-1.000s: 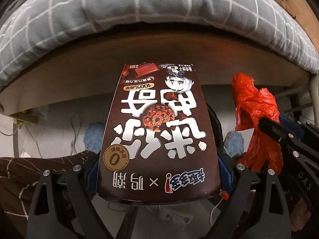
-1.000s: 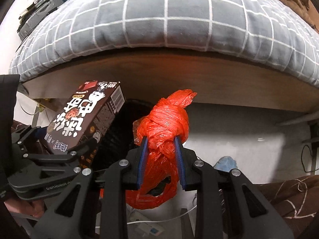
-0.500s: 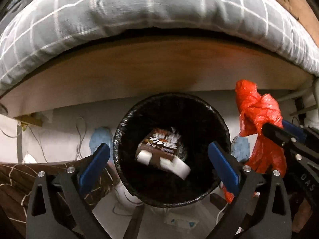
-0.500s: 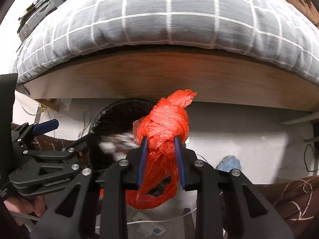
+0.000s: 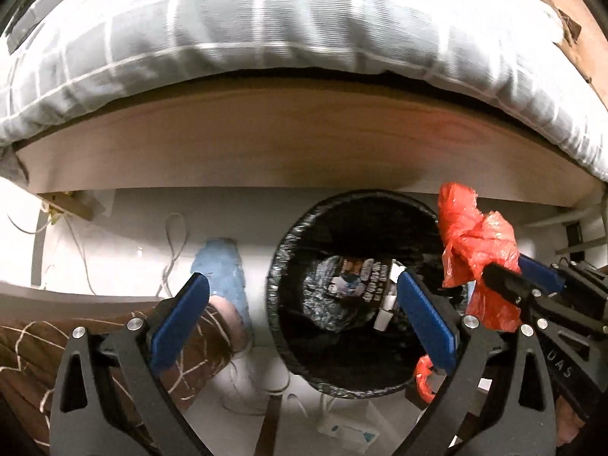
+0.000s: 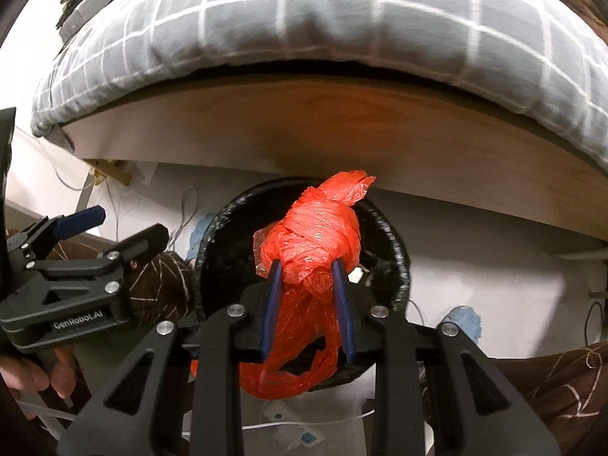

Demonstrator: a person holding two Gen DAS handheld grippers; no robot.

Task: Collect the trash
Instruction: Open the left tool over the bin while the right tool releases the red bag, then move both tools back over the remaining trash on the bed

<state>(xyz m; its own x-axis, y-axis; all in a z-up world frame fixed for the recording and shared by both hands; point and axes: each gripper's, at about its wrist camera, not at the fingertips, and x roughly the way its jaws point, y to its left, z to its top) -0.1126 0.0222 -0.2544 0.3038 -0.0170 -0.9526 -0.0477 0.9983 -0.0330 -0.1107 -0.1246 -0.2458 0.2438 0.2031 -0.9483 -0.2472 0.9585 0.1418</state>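
1. The right gripper (image 6: 307,285) clenches a knotted red plastic bag (image 6: 319,235) between its blue pads — the bag hangs over the black bin (image 6: 399,254).
2. The left gripper (image 5: 304,319) is released, jaws spread wide with nothing between them.
3. A dark snack box (image 5: 361,281) lies inside the bin — on the floor beside the bed (image 5: 266,38).
4. A blue slipper (image 5: 224,269) sits left of the bin.

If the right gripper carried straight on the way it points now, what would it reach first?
Most likely the open mouth of the black-lined bin. The right gripper, shut on the knotted red bag, points steeply down with the bin directly behind the bag; depth is hard to judge.
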